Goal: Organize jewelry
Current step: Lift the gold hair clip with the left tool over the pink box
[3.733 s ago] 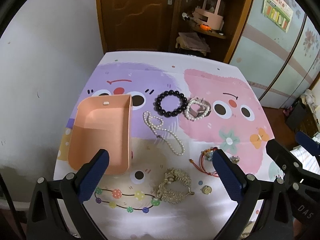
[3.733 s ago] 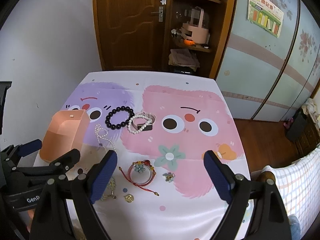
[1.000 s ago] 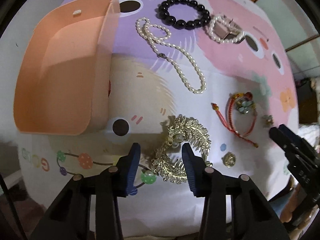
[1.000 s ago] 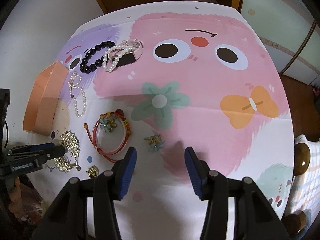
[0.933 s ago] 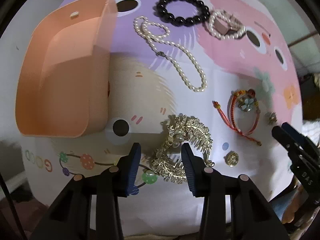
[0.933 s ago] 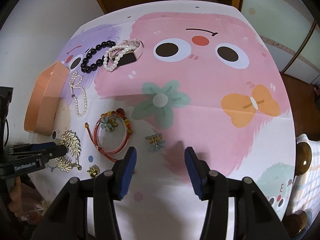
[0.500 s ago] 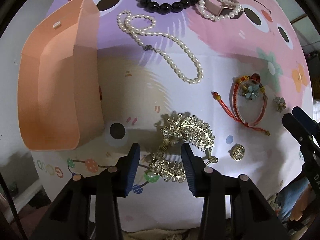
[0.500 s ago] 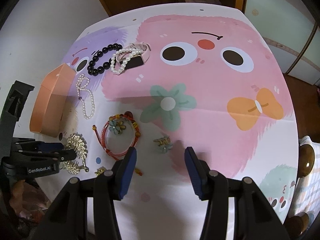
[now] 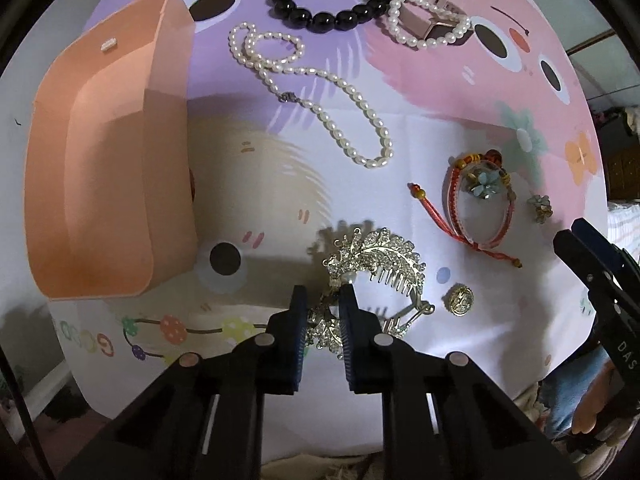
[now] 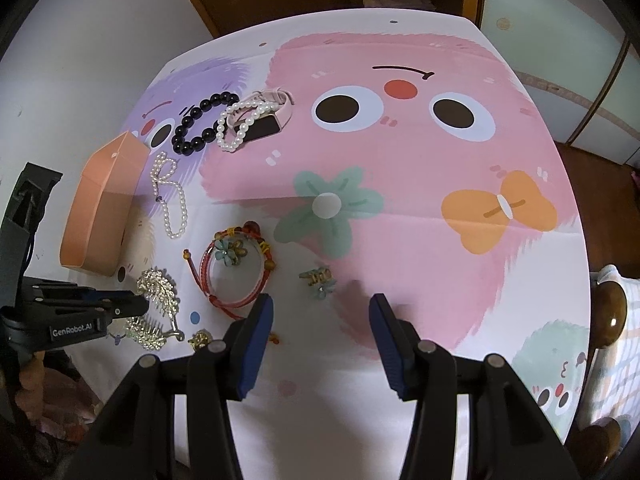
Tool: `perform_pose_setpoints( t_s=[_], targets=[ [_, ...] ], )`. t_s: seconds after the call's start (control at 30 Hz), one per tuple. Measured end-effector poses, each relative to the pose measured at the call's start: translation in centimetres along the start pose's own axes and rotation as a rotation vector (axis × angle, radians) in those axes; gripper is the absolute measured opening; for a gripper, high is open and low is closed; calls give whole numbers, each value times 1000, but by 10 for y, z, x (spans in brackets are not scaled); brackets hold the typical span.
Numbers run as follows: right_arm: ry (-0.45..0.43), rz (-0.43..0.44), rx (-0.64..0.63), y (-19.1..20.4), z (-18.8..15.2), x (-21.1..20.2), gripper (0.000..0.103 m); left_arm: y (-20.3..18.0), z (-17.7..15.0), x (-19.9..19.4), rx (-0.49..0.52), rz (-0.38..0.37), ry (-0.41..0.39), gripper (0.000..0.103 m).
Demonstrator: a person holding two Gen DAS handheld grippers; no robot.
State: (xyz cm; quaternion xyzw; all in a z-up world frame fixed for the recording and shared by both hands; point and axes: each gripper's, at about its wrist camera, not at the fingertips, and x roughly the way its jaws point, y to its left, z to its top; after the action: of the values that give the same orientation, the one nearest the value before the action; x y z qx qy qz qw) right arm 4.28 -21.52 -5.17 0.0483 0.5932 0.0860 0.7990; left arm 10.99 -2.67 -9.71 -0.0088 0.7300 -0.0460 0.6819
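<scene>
Several pieces of jewelry lie scattered over the cartoon-printed tabletop (image 10: 440, 240), and the one being handled is the gold rhinestone hair comb (image 9: 372, 256) near the front edge. The left gripper (image 9: 323, 300) points straight down over it; its jaws have just been closing and now pinch the comb's lower, leaf-shaped end between the blue pads, while the toothed upper part sticks out ahead of the fingertips. Just to the right of the comb sits a small gold brooch (image 9: 459, 300), and beyond that a red cord bracelet (image 9: 472, 216) with a pale blue flower charm inside its loop. A small flower clip (image 9: 540, 208) lies just past the bracelet. Farther back, a long pearl necklace (image 9: 320, 92) snakes across the purple print, with a black bead bracelet (image 9: 328, 0) and a pearl bracelet (image 9: 428, 20) wrapped round a pink watch at the far side. To the left of the comb stands an open peach-coloured box (image 9: 100, 160), nothing visible inside it. The right gripper (image 10: 322, 308) hangs over the bare pink part of the cloth near the flower clip, its jaws apart and holding nothing.
</scene>
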Motion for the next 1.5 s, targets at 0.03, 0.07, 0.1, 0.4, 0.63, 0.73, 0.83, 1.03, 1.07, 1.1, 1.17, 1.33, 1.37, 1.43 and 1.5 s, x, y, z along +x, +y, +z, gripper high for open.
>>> perform_pose_setpoints(
  t_s=[0.03,0.07,0.1,0.4,0.63,0.73,0.83,1.03,1.07,1.1,1.17,1.33,1.37,1.43,1.5],
  targets=[
    [-1,-1,-2,0,0,0,50,-1,1,-2,1,1,-6,13],
    [-1,-2,-3,0,0,-1,50,-1,1,-3,1,-1,-12,13],
    [-1,-4,-4,1,0,-1,50,-3,0,-3,4,-2,-19,13],
    [-14,-5,-55,16,-2,-8,50,-2,-15,-31,10,-19,-83,10],
    [-11,-15,-77,24,-3,-8,50,15,-30,-54,12,-20,-135,9],
    [-15,-18,-86,26,-2,-9,50,15,-37,-63,13,-21,-158,9],
    [-19,-25,-93,27,1,-10,50,18,-43,-73,10,-33,-181,9],
    [-34,-44,-104,28,20,-15,50,36,-46,-115,-15,-57,-261,9],
    [-40,-44,-107,29,25,-17,50,41,-45,-123,-23,-61,-275,9],
    [-47,-42,-109,30,31,-20,50,43,-44,-127,-29,-62,-286,9],
    [-59,-36,-108,32,43,-24,50,50,-42,-141,-44,-60,-318,9],
    [-86,-15,-110,40,73,-31,50,77,-33,-168,-93,-46,-385,9],
    [-89,-10,-113,43,78,-31,50,81,-31,-170,-99,-42,-391,9],
    [-90,1,-117,48,88,-30,50,94,-28,-173,-121,-34,-405,9],
    [-83,10,-113,52,95,-26,50,105,-25,-172,-138,-19,-413,9]
  ],
)
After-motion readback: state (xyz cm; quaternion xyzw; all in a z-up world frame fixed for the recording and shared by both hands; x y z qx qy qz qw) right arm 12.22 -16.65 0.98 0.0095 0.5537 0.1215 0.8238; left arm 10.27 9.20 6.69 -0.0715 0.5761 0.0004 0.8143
